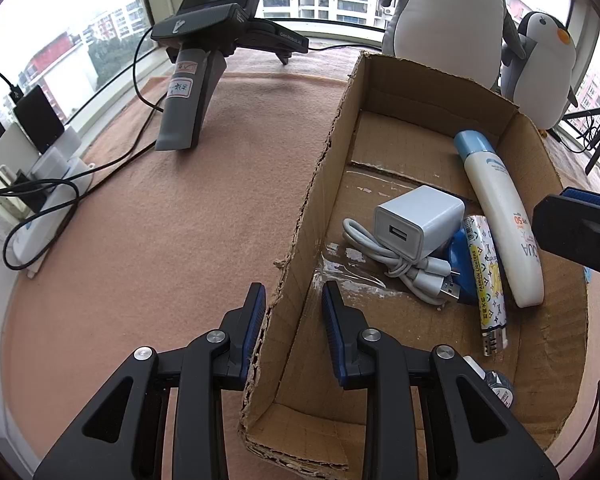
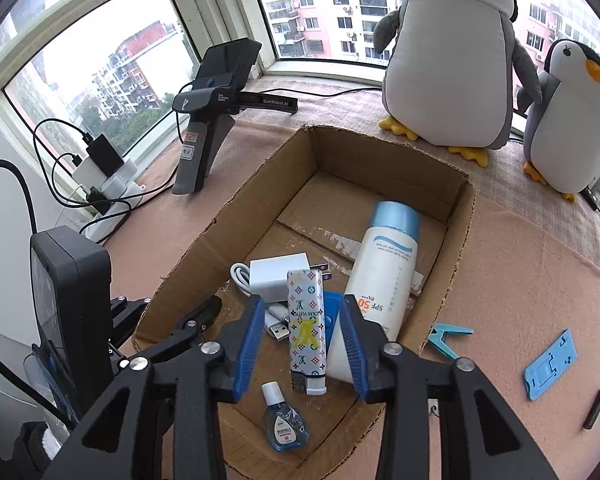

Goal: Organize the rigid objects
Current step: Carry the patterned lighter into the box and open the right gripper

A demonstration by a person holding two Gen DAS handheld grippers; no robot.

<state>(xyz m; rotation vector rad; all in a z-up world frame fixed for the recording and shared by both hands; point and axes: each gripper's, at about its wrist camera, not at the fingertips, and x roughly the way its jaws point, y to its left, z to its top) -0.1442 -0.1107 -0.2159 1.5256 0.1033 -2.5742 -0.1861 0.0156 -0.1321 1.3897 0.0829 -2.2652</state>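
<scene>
Two grippers: left gripper pinched box wall; right gripper part-open, pads clear of lighter — light, stiff, slippery; grip mid-body. Bottle at 2 o'clock.

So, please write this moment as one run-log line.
left gripper: shut on box | right gripper: open over lighter | lighter: lying in box

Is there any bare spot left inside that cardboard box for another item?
Yes: the far end of the cardboard box, beyond the sunscreen bottle cap, is bare. The middle is crowded with the charger, cable, lighter and bottle; the eye-drop bottle sits nearest.
</scene>
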